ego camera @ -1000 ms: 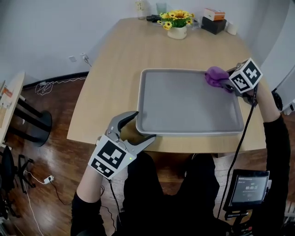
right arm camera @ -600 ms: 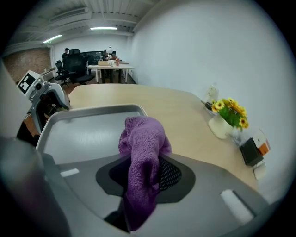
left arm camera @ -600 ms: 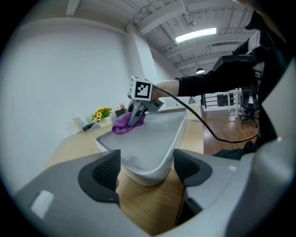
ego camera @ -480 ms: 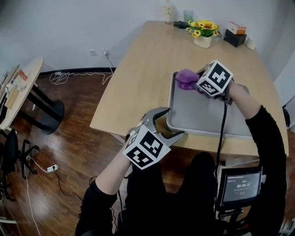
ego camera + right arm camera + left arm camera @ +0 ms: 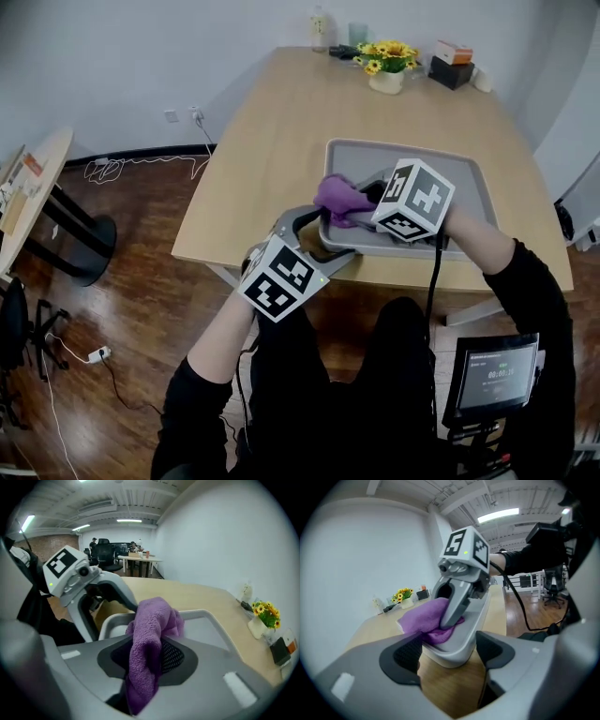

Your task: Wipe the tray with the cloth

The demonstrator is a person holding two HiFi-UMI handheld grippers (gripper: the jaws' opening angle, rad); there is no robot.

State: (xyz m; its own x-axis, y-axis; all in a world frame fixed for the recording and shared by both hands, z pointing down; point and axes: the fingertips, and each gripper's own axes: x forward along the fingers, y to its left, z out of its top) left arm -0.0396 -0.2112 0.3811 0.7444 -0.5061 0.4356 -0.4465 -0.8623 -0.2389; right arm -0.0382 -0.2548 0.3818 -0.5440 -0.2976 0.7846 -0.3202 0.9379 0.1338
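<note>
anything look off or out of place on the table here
Nothing stands out. The tray lies flat on the table, the purple cloth is pinched in the right claw, and nothing is spilled.

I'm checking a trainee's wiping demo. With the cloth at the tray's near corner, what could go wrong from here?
1. The left claw has its jaws apart at the near corner of the tray and is not pinching it. A wiping push could therefore slide the tray, which lies close to the near edge of the table.
2. The right claw, shut on the purple cloth, is right beside the left claw, so the two may knock together.
</note>
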